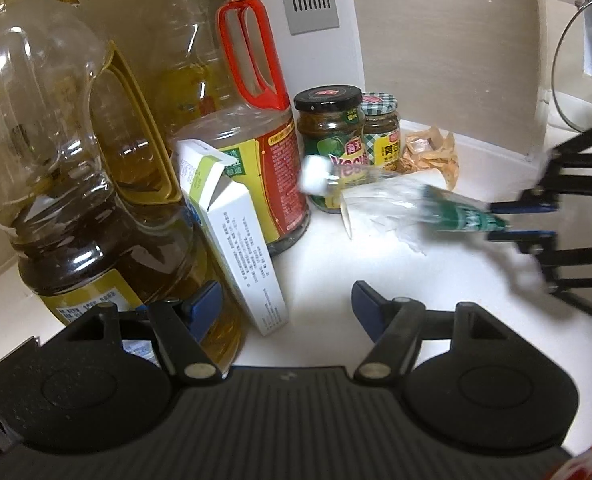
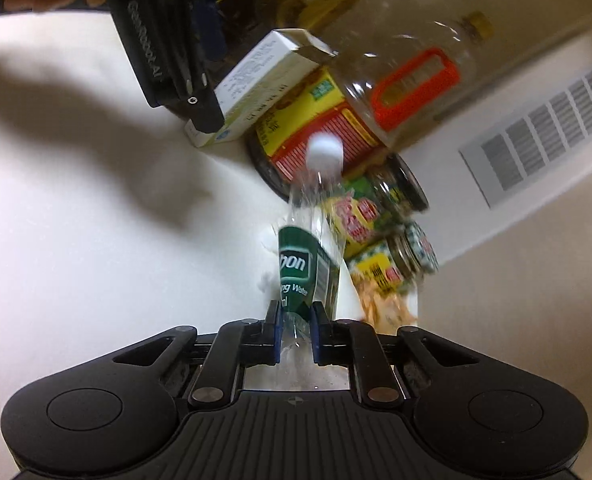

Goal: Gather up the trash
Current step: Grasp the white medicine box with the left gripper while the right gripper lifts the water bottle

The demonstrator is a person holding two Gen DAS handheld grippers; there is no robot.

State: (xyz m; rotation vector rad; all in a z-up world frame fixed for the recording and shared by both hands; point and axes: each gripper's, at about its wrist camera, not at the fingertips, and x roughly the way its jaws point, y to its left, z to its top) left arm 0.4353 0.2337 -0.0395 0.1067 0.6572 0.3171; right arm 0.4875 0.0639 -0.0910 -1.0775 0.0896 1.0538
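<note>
Between right claw pads: crumpled clear bottle.

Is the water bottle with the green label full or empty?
Empty. The water bottle looks clear and crumpled, with no water showing, squeezed flat in the right gripper; its white cap is on.

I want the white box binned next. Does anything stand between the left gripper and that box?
Nothing visible does. The left gripper is open, and the white box leans on the oil bottle just ahead of its left finger, with bare counter between.
</note>
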